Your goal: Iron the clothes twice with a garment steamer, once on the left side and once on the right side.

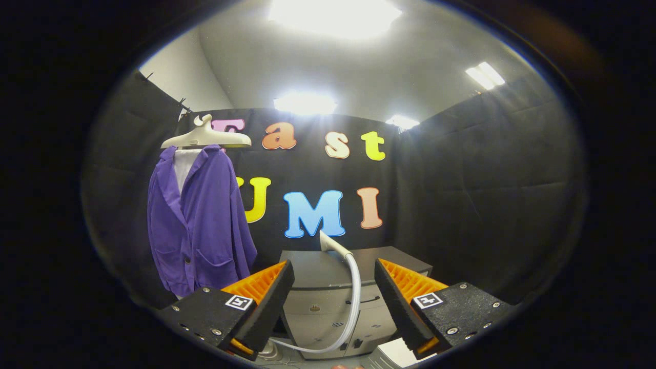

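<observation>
Item one, nearest me: my gripper (334,292), fingers spread wide apart and holding nothing, with a clear gap between them.

Item two, in that gap and just ahead of the fingers: a white steamer hose (352,302). It loops low near the left finger, curves up between the two fingers and ends in a white steamer head (330,242) that stands above the cabinet top, near its front edge. I cannot tell what the head rests on.

Item three, beyond the fingers: a grey cabinet (328,271) with a flat top and a front panel below, where a small knob and a dark handle show. The hose runs in front of that panel.

Item four, farther back and left of the cabinet, beyond the left finger: a purple jacket (200,225) hanging open over a white shirt (183,166), both on a cream hanger (206,137). The jacket hangs well apart from the steamer head and from my fingers.
</observation>
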